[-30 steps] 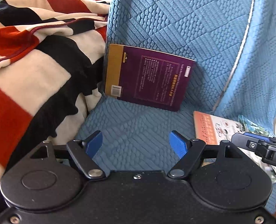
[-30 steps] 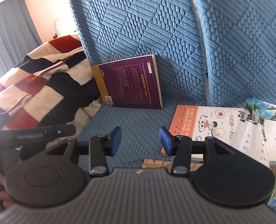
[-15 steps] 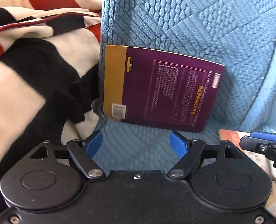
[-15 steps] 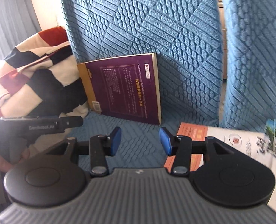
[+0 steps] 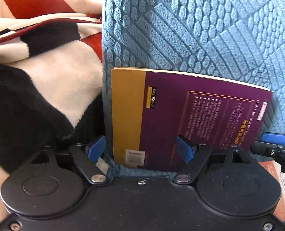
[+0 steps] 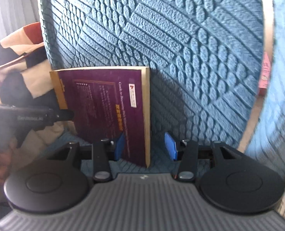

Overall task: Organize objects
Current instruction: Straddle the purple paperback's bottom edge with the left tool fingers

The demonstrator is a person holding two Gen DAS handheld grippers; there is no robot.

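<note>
The purple book [image 5: 196, 123] stands on its long edge on the blue sofa seat [image 6: 159, 161], leaning back against the textured blue backrest cushion [image 5: 200, 28], with its yellow band toward the striped blanket [image 5: 36, 77]. Nothing holds it yet.

The left gripper [image 5: 141, 150] is wide open, and its two blue pads stand on both sides of the yellow end of the book, not pressing it. The right gripper [image 6: 145, 146] is about half open around the other end, the edge where the pages show; one pad is in front of the cover, the other behind it, and neither seems to touch.

The main risk is probably that the book falls. It only leans, so if one pad pushes the cover before the other pad closes, the book may slide forward on the soft seat or fall flat. If the two grippers close at different moments, the thin book may twist or bend between them. The left pad near the blanket could also catch the fabric and pull it together with the book. A magazine [image 5: 283, 188] lies just beside and could be pushed away.
</note>
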